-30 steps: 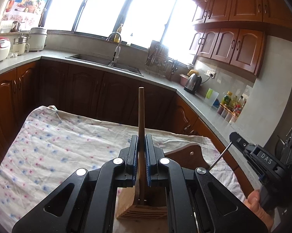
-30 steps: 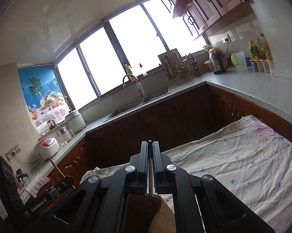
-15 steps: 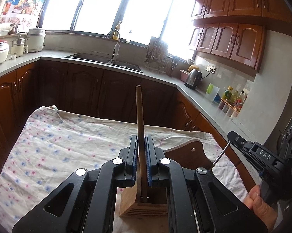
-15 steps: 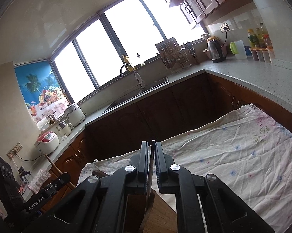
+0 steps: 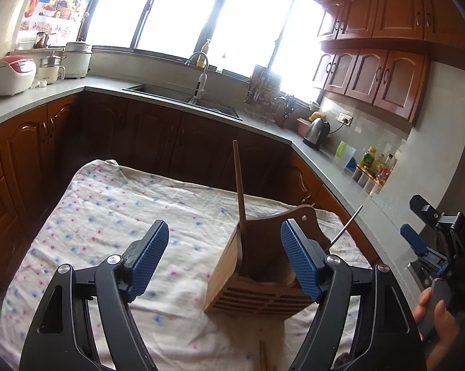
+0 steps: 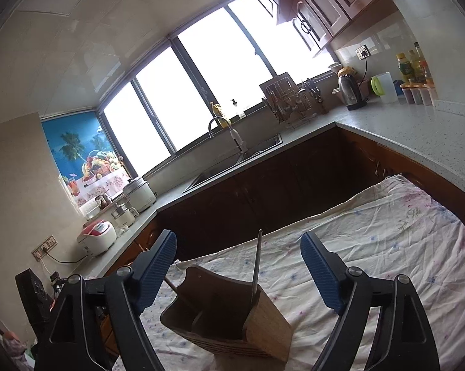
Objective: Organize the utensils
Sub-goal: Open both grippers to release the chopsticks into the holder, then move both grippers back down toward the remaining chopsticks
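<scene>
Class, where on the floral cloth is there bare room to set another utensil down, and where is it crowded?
Free: the floral cloth left of the wooden slatted utensil holder, and its far strip. Crowded: the holder, with a wooden stick and a thin metal rod leaning out.

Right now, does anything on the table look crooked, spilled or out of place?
Nothing is spilled or damaged. The wooden holder stands upright on the cloth. The wooden stick and the metal utensil lean in it. One oddity: a thin wooden stick end lies loose on the cloth beside the holder.
</scene>
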